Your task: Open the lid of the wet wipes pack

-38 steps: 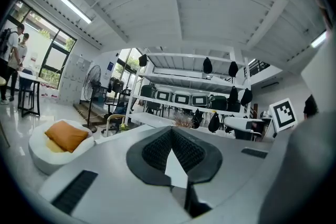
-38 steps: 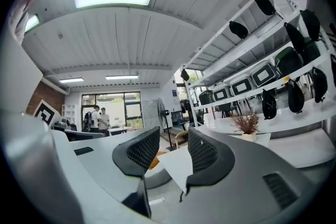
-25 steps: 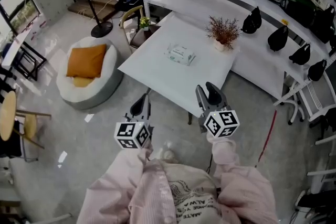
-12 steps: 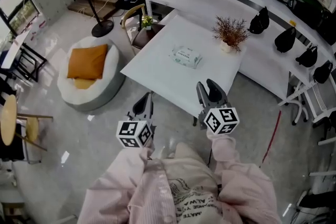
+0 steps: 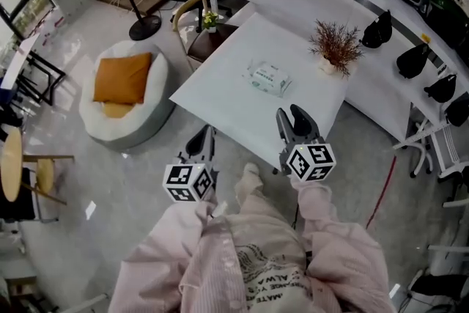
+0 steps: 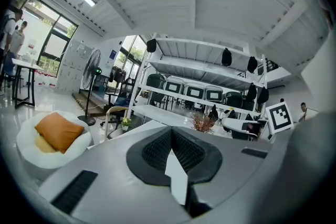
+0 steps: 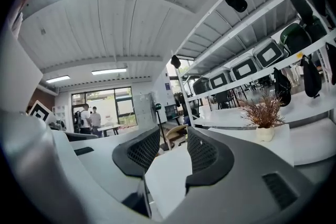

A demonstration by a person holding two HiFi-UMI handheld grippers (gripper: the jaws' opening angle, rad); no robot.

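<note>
The wet wipes pack [image 5: 270,78], white with green print, lies flat near the middle of the white table [image 5: 220,102], its lid down. Both grippers hang in the air short of the table's near edge, well away from the pack. My left gripper [image 5: 203,141] sits to the left of the table corner, its jaws meeting at the tips [image 6: 171,131] with nothing in them. My right gripper [image 5: 294,122] is over the table's near edge, with its jaws [image 7: 173,147] apart and empty. Neither gripper view shows the pack.
A potted dried plant [image 5: 335,48] stands at the table's far right. A chair with a small plant [image 5: 209,20] is at the far left corner. A beanbag with an orange cushion [image 5: 123,95] lies on the floor to the left. Black bags [image 5: 377,29] line the counter behind.
The person has stepped towards the table, so the table and pack sit lower and closer in the head view. Both grippers keep their pose, and a foot now shows between them.
</note>
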